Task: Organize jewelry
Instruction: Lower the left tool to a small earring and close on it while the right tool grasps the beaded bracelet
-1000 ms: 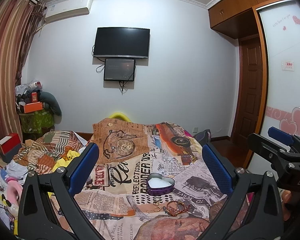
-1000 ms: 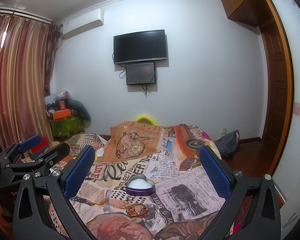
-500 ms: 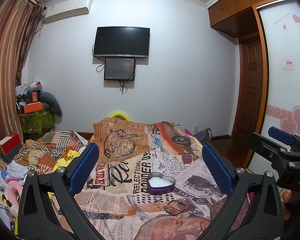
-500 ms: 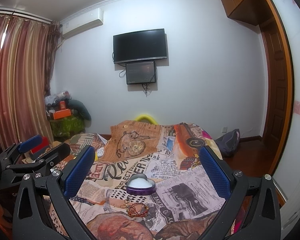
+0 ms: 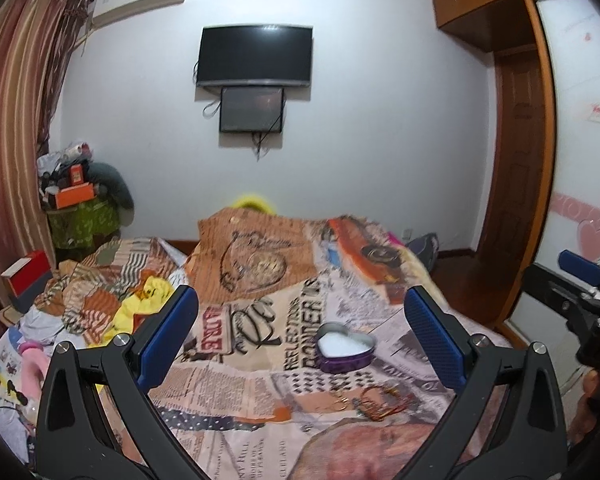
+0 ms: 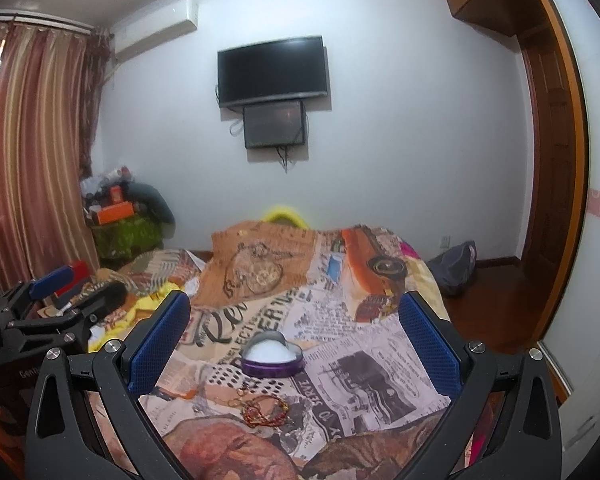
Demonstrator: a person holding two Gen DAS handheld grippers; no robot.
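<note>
A purple heart-shaped tin [image 5: 345, 347] with a white lining lies open on the newspaper-print bedspread [image 5: 260, 364]; it also shows in the right wrist view [image 6: 271, 356]. A red and gold bracelet [image 5: 380, 397] and small gold rings [image 5: 340, 391] lie just in front of it; the bracelet [image 6: 265, 409] shows in the right wrist view too. My left gripper [image 5: 300, 336] is open and empty above the bed. My right gripper [image 6: 294, 332] is open and empty, above the tin and bracelet. Each gripper shows at the edge of the other's view.
Crumpled clothes [image 5: 100, 292] and a red box [image 5: 28, 276] lie at the bed's left side. A cluttered stand [image 5: 80, 216] is in the far left corner. A wardrobe and door [image 5: 516, 184] are to the right. A TV [image 5: 256, 56] hangs on the far wall.
Both views have shifted slightly nearer the bed; the tin and bracelet sit a little lower and closer. Both grippers stay open and empty.
</note>
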